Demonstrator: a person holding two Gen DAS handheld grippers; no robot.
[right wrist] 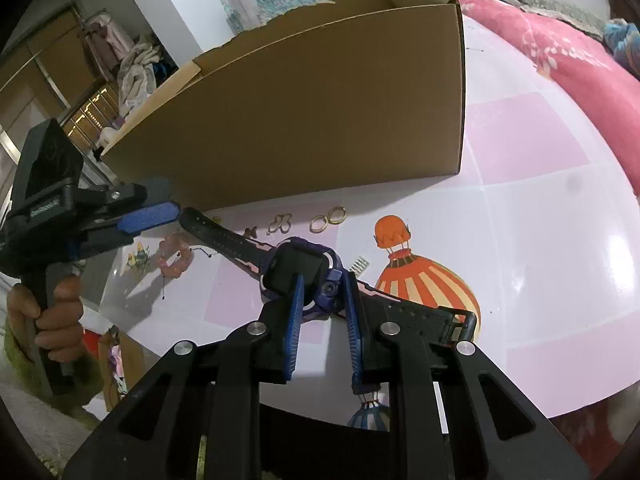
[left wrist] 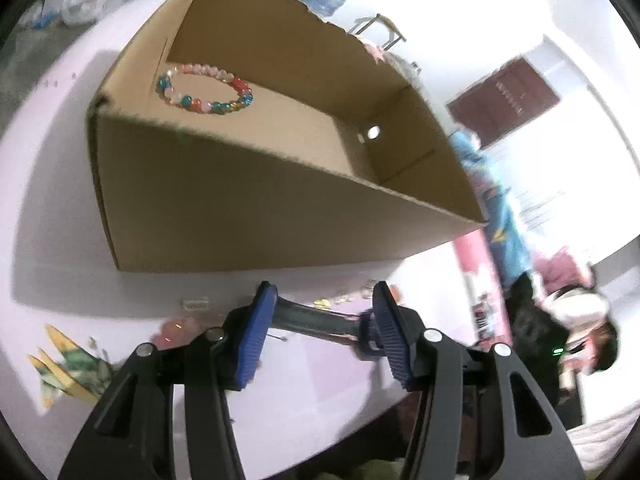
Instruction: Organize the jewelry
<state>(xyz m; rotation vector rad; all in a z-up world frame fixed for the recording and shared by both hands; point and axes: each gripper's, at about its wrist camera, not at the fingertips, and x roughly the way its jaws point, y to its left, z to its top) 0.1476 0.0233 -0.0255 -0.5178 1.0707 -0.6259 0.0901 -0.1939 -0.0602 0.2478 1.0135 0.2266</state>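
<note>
A purple smartwatch [right wrist: 298, 266] with a black strap is held above the table by my right gripper [right wrist: 322, 292], whose blue pads are shut on the watch body. My left gripper [left wrist: 324, 304] is open, its pads on either side of the strap's free end [left wrist: 312, 318]; it also shows in the right wrist view [right wrist: 150, 212] next to the strap tip. An open cardboard box [left wrist: 248, 200] stands behind, with a multicoloured bead bracelet [left wrist: 204, 88] on its floor. On the table lie a pink bead bracelet [right wrist: 174, 258], gold rings [right wrist: 328, 218] and a small butterfly piece [right wrist: 280, 222].
The round table [right wrist: 540, 240] has a pink-and-white cloth with a hot-air-balloon print [right wrist: 424, 276]. A small white clip [right wrist: 360, 266] lies near the watch. A pink bed [right wrist: 560, 52] is at the right. A person [left wrist: 572, 328] sits beyond the table.
</note>
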